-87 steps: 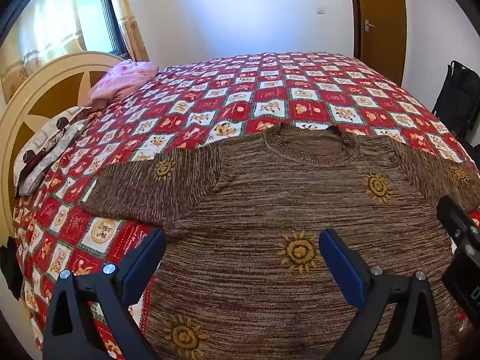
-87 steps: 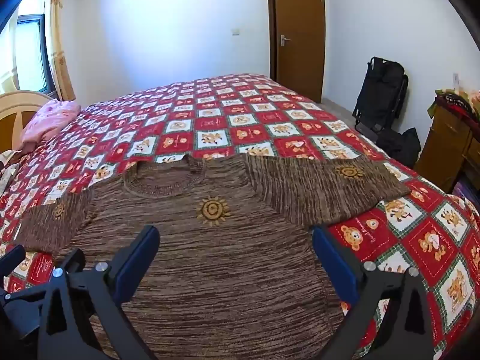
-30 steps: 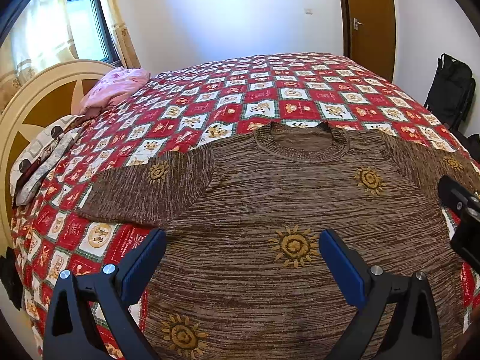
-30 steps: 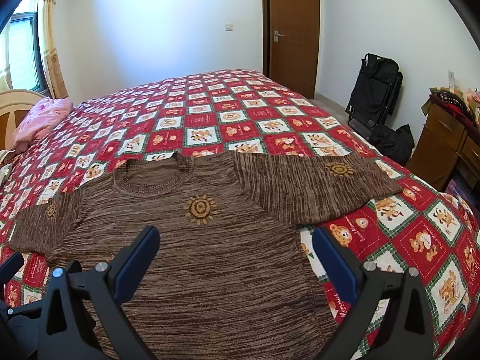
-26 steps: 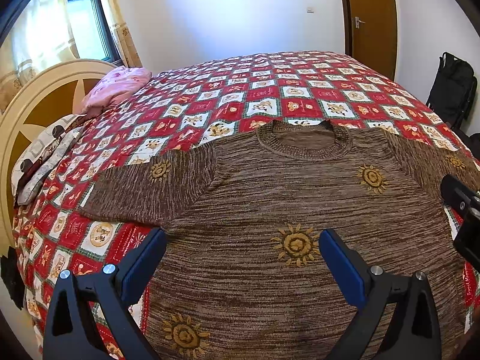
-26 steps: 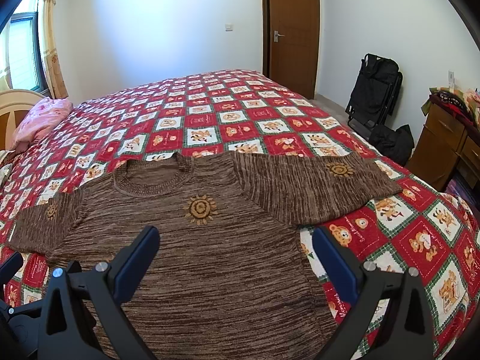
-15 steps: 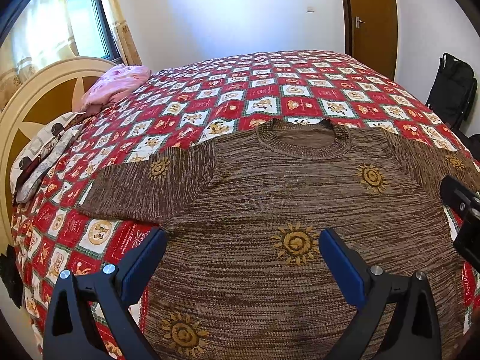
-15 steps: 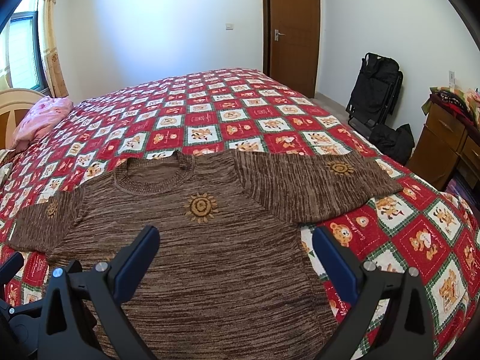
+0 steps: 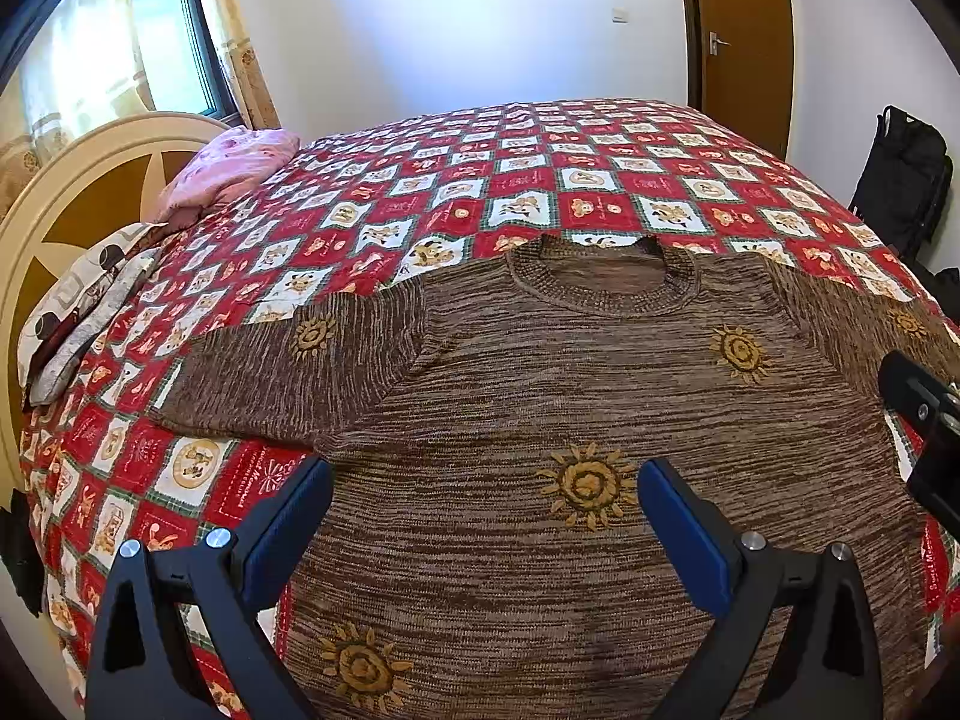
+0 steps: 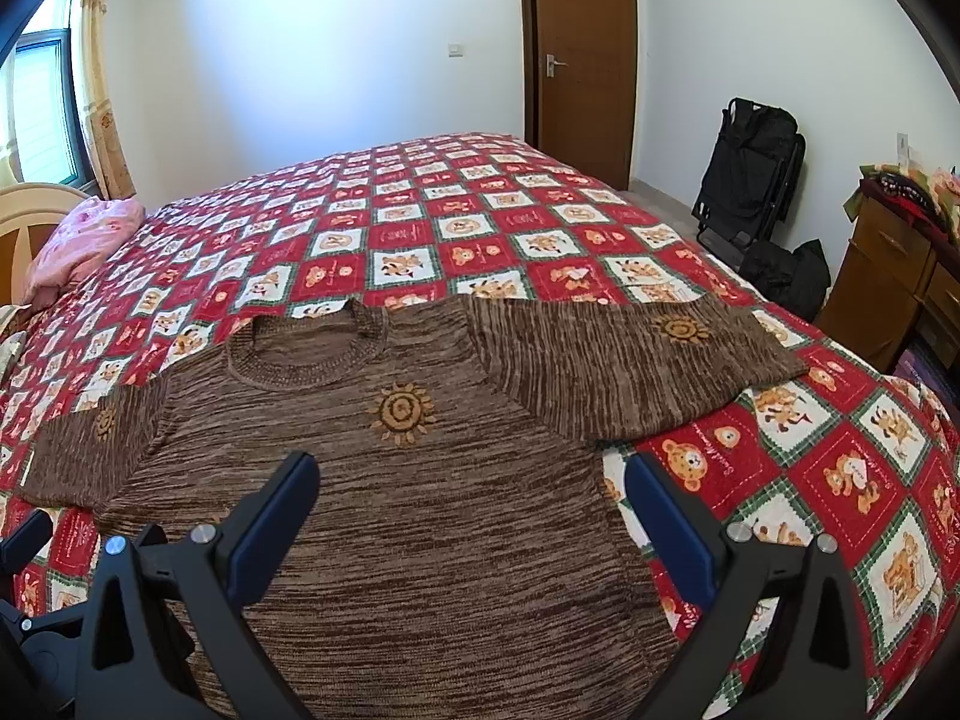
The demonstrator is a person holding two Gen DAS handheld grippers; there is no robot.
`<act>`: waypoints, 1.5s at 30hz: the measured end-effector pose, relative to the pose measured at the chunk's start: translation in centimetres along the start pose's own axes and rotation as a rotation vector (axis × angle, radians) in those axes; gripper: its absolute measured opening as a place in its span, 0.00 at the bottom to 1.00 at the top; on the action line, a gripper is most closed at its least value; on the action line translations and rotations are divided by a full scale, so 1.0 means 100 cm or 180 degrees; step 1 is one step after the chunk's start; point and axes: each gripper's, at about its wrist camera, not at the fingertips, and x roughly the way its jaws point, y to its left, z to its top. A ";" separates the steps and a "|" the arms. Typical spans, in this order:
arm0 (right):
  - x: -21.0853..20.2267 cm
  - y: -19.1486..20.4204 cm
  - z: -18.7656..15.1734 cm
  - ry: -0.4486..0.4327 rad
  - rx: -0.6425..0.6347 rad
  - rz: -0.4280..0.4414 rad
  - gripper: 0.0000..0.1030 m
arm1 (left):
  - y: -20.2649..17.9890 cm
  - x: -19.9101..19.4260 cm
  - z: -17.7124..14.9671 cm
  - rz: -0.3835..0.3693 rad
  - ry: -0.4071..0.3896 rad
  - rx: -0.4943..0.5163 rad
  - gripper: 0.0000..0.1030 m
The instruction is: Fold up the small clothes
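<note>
The brown knitted sweater with yellow sun motifs (image 9: 540, 396) lies flat, sleeves spread, on the bed's red-and-white checked quilt (image 10: 480, 210), collar at 12 o'clock. Left tongs (image 9: 480, 498) and right tongs (image 10: 471, 495) hover above its lower body, jaws wide, empty.
</note>
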 end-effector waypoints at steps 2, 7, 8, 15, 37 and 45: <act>0.000 -0.001 0.000 0.0004 0.0002 0.0002 1.00 | 0.000 0.000 0.000 -0.0003 0.0010 -0.0003 0.99; 0.000 -0.001 0.000 0.0006 0.0005 0.0003 1.00 | -0.001 0.001 0.000 -0.0005 0.0013 -0.0004 0.99; 0.000 -0.001 0.000 0.0007 0.0004 0.0004 1.00 | -0.001 0.000 0.000 -0.0010 0.0011 -0.0005 0.99; 0.002 0.001 -0.003 0.0023 0.0025 0.0018 1.00 | -0.003 0.002 0.000 -0.0087 0.0029 -0.0017 0.99; -0.001 -0.072 0.020 -0.0284 0.0085 -0.0365 0.90 | -0.015 0.012 0.006 -0.0246 0.0037 0.0006 0.99; -0.006 -0.183 0.043 -0.0368 0.0691 -0.0759 0.83 | -0.001 0.005 0.010 -0.0544 -0.0120 -0.0101 0.99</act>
